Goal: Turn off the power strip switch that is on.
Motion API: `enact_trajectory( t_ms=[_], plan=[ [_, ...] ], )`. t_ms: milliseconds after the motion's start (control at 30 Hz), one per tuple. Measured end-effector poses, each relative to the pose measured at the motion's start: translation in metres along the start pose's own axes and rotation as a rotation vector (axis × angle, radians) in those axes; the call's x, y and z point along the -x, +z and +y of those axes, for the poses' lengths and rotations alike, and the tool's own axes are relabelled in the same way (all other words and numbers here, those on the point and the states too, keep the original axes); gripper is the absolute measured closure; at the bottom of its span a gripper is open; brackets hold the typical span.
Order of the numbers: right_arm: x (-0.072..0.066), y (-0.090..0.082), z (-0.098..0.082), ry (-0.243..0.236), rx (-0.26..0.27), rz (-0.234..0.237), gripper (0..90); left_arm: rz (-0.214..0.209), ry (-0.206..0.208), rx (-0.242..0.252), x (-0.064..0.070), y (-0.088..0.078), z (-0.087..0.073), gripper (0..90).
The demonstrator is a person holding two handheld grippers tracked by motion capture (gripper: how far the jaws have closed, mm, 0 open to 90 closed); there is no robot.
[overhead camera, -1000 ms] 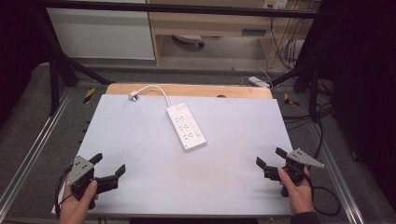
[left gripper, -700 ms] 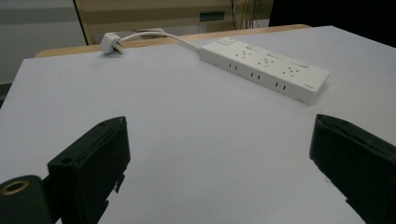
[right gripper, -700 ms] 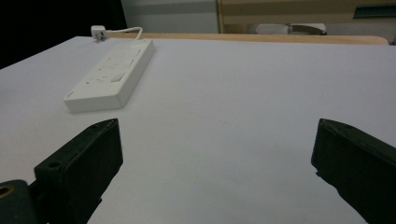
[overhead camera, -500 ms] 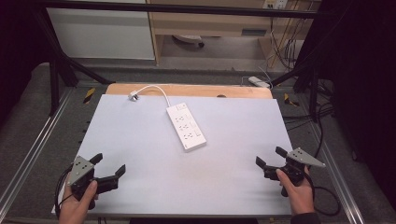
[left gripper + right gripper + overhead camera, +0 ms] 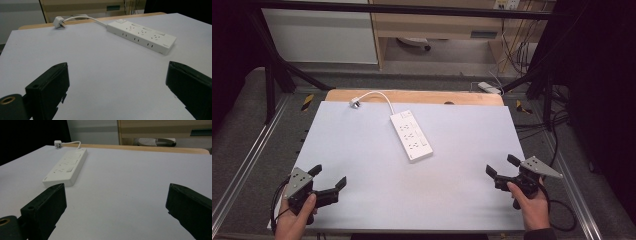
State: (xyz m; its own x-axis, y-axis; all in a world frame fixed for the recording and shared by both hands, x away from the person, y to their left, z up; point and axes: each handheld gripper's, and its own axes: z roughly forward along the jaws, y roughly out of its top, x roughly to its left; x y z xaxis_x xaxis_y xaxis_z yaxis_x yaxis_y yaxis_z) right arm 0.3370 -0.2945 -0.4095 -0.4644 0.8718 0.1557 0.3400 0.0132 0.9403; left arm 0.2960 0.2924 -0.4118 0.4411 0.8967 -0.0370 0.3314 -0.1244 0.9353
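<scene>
High view, read from left to right: at about seven o'clock on the pale grey tabletop point(image 5: 362, 150) a hand point(image 5: 294, 220) grips the left hand-held gripper point(image 5: 328, 178), whose two black jaws stand wide apart with nothing between them, pointing toward two o'clock. Up at eleven o'clock lies a small white plug point(image 5: 355, 102), and its white cable point(image 5: 379, 95) curves across the light wooden strip point(image 5: 472, 97) along the far edge and down to the white rectangular plastic power strip point(image 5: 411, 135). That strip lies flat just above the middle of the tabletop, near twelve o'clock, its long axis running from eleven o'clock to five o'clock, with three socket groups facing up; it is well apart from both grippers. At about four o'clock another hand point(image 5: 532, 210) holds the right hand-held gripper point(image 5: 502, 166), topped by its grey three-cornered plate, the jaws likewise spread and empty, pointing toward ten o'clock. Left gripper view has the power strip point(image 5: 142, 36) lying beyond the open jaws toward one o'clock, with the plug point(image 5: 59, 22) at eleven o'clock near the wooden strip. Right gripper view places the power strip point(image 5: 66, 167) toward ten o'clock, its near short end just above the left jaw, and bare tabletop lies between the parted jaws.
</scene>
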Motion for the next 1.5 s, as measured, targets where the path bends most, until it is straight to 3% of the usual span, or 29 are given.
enact_trajectory(
  t_ms=[167,233,467,967,1367,1500],
  plan=[
    [-0.004,0.001,0.007,-0.009,0.003,0.002,3.6,-0.001,0.004,-0.007,0.0,0.0,0.0,4.9],
    [-0.007,0.003,0.013,-0.013,-0.021,-0.025,5.9,0.005,0.008,-0.008,-0.001,0.0,-0.001,4.8],
    [-0.011,0.012,0.023,-0.014,-0.046,-0.018,4.5,0.001,0.006,-0.016,0.001,0.001,-0.002,4.7],
    [-0.03,0.042,0.058,-0.066,-0.072,0.027,5.6,-0.002,0.006,-0.005,-0.002,0.0,-0.001,4.7],
    [-0.041,0.063,0.07,-0.104,-0.094,0.047,6.3,-0.006,0.003,-0.006,-0.003,0.003,-0.001,4.7],
    [-0.041,0.067,0.073,-0.093,-0.096,0.054,6.5,-0.007,0.008,0.001,-0.003,0.004,0.0,4.7]
  ],
)
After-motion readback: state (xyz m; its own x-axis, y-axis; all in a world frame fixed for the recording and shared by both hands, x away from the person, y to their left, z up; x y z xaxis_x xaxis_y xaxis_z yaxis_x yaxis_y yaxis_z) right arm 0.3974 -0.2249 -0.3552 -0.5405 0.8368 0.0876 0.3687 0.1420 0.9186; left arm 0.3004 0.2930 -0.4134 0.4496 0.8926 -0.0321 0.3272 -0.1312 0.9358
